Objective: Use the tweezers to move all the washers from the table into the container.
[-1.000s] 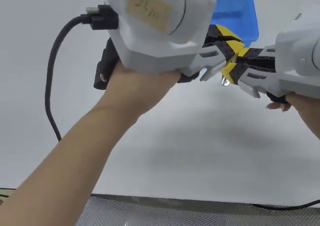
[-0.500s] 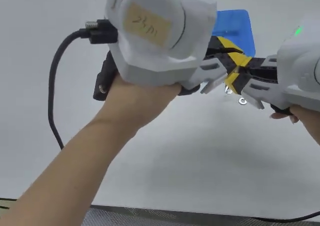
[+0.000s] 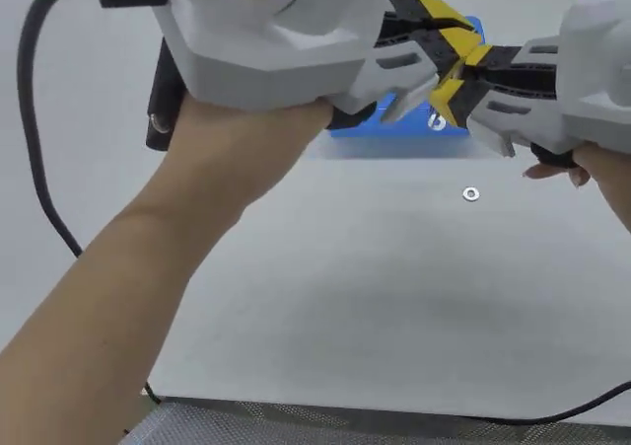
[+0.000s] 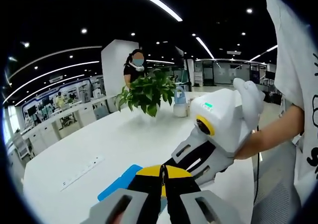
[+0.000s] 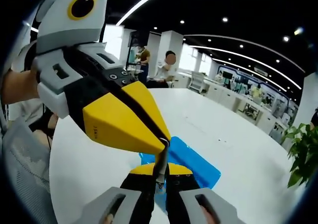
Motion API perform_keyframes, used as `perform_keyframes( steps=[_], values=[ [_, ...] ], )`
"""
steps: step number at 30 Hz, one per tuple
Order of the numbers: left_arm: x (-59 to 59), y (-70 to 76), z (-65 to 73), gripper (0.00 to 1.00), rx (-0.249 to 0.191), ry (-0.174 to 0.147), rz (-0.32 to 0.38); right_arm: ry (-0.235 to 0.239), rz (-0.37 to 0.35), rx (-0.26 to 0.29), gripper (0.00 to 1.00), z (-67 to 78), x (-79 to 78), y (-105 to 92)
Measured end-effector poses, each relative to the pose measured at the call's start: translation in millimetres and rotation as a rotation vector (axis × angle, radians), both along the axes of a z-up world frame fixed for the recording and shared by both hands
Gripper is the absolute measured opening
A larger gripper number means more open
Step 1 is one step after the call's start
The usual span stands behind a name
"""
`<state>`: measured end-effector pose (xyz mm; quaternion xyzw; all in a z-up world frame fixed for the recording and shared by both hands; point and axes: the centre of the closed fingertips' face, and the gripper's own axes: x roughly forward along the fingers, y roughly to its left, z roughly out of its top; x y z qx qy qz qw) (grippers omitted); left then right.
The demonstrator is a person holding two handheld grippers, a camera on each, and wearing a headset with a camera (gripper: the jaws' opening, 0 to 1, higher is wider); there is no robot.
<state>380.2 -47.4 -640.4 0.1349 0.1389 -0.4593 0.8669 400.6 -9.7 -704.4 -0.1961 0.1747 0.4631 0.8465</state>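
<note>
My left gripper (image 3: 463, 33) and right gripper (image 3: 452, 85) meet tip to tip above the white table. Both sets of yellow jaws are closed on thin metal tweezers (image 5: 160, 163), which run from the left gripper's tip (image 5: 165, 137) down into my right gripper (image 5: 160, 178). In the left gripper view the left gripper (image 4: 162, 178) is shut around a thin dark strip. A small washer (image 3: 436, 121) hangs just under the meeting jaws, in front of the blue container (image 3: 394, 141). A second washer (image 3: 471, 194) lies flat on the table.
The blue container (image 5: 198, 167) sits on the white table (image 3: 375, 297), beyond the jaws. A black cable (image 3: 35, 159) trails from the left gripper. A grey mesh strip (image 3: 296, 425) lines the table's near edge. A potted plant (image 4: 146, 92) and people stand far behind.
Both grippers, still joined at the tips, have moved toward the blue container. The washer under the jaws is now in front of the container. The second washer has come clear of the jaws.
</note>
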Motion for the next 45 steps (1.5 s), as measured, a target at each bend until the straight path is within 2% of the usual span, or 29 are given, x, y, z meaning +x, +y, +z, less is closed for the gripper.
perform_keyframes(
  steps=[4, 8, 14, 18, 23, 28, 31, 35, 39, 45],
  values=[
    [6.5, 4.0, 1.6, 0.00, -0.014, -0.004, 0.016, -0.017, -0.002, 0.003, 0.02, 2.6, 6.9, 3.3],
    [14.3, 5.4, -0.8, 0.00, 0.005, -0.023, 0.019, -0.026, -0.011, 0.008, 0.02, 1.1, 15.9, 5.4],
    [29.1, 10.6, -6.1, 0.00, 0.002, -0.030, 0.043, -0.041, -0.018, 0.002, 0.02, -1.4, 32.7, 8.8],
    [38.9, 15.1, -15.0, 0.00, 0.007, -0.029, 0.069, -0.050, -0.021, -0.016, 0.02, -11.5, 42.2, 12.6],
    [47.9, 21.0, -31.5, 0.00, 0.013, 0.000, 0.095, -0.044, -0.017, -0.044, 0.02, -32.2, 52.4, 17.0],
    [53.2, 24.1, -46.6, 0.00, 0.016, 0.034, 0.105, 0.012, -0.015, -0.039, 0.02, -49.3, 55.1, 19.1],
    [55.9, 24.8, -54.1, 0.00, 0.018, 0.048, 0.114, 0.019, -0.019, -0.048, 0.02, -56.8, 57.3, 19.5],
    [58.6, 25.2, -59.7, 0.00, 0.015, 0.064, 0.123, 0.036, -0.030, -0.043, 0.02, -60.6, 55.8, 18.0],
    [58.5, 24.7, -63.1, 0.00, 0.020, 0.070, 0.124, 0.049, -0.034, -0.046, 0.03, -72.5, 68.0, 11.2],
    [57.5, 25.0, -66.4, 0.00, 0.031, 0.076, 0.122, 0.066, -0.038, -0.048, 0.03, -75.8, 62.5, 13.8]
  ],
)
